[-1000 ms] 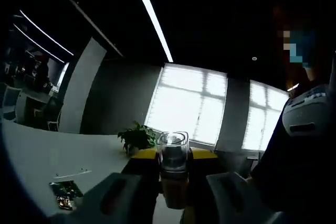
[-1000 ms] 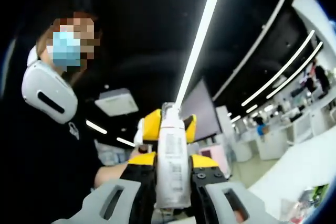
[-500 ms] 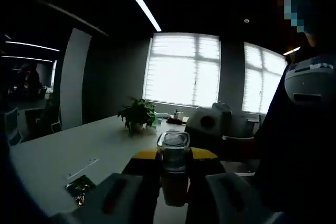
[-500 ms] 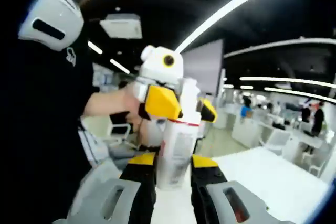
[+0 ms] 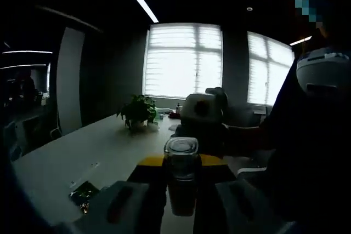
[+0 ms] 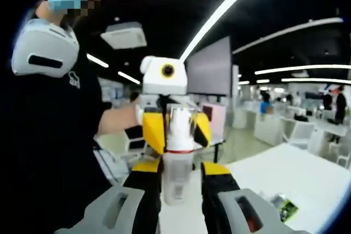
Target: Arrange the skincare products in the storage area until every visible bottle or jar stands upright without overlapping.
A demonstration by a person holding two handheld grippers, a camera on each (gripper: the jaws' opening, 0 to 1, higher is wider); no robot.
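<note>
In the left gripper view my left gripper [image 5: 181, 164] is shut on a small bottle with a clear cap [image 5: 182, 190], held upright between the yellow-padded jaws. In the right gripper view my right gripper [image 6: 176, 169] is shut on a white bottle [image 6: 176, 182] that has a clear cap and a red band. Both grippers are raised above the table and face each other. The right gripper [image 5: 199, 130] shows beyond the left one's bottle, and the left gripper [image 6: 175, 120] shows just behind the white bottle's cap.
A long white table [image 5: 82, 157] runs toward bright windows, with a potted plant [image 5: 138, 113] at its far end and a green packet [image 5: 82, 194] lying close by. The same table [image 6: 296, 171] and packet [image 6: 286, 208] sit low right. The person's dark torso [image 6: 49, 135] stands beside both grippers.
Both views have swung level, from the ceiling down toward the table. The two grippers have come to face each other more squarely. Each still holds its bottle.
</note>
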